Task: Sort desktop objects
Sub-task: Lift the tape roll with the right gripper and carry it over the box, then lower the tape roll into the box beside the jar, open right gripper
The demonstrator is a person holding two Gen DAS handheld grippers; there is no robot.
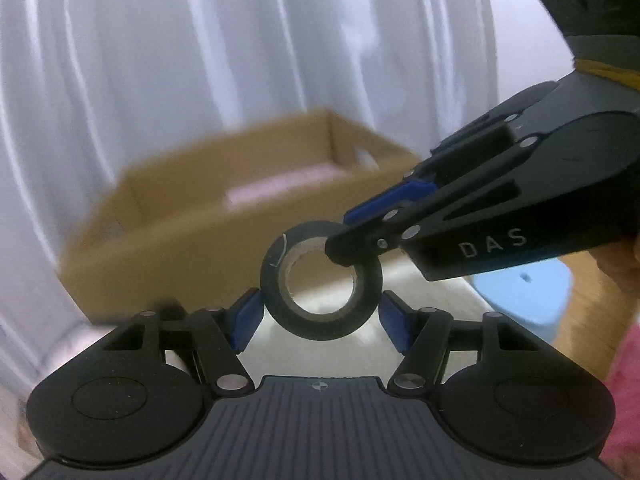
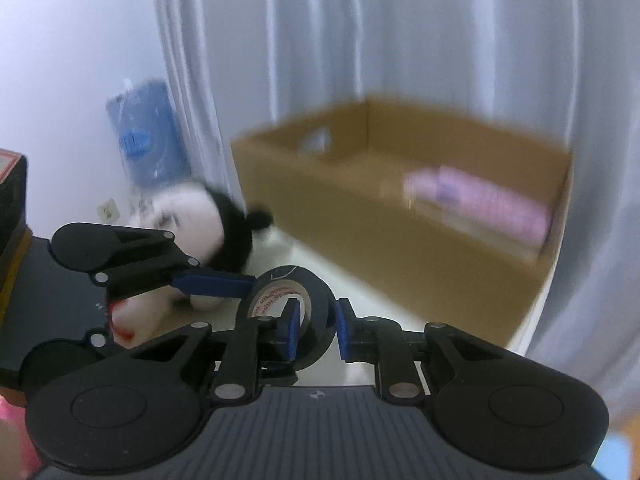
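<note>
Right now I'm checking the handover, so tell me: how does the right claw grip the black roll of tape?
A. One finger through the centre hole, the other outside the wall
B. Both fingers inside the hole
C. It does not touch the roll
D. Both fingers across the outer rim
A: the right claw pinches the wall of the black roll of tape, one finger inside the hole, the other outside.

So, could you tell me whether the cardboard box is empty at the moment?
No, the cardboard box already holds a pink packet lying on its floor by the right-hand wall, as the right wrist view shows.
</note>
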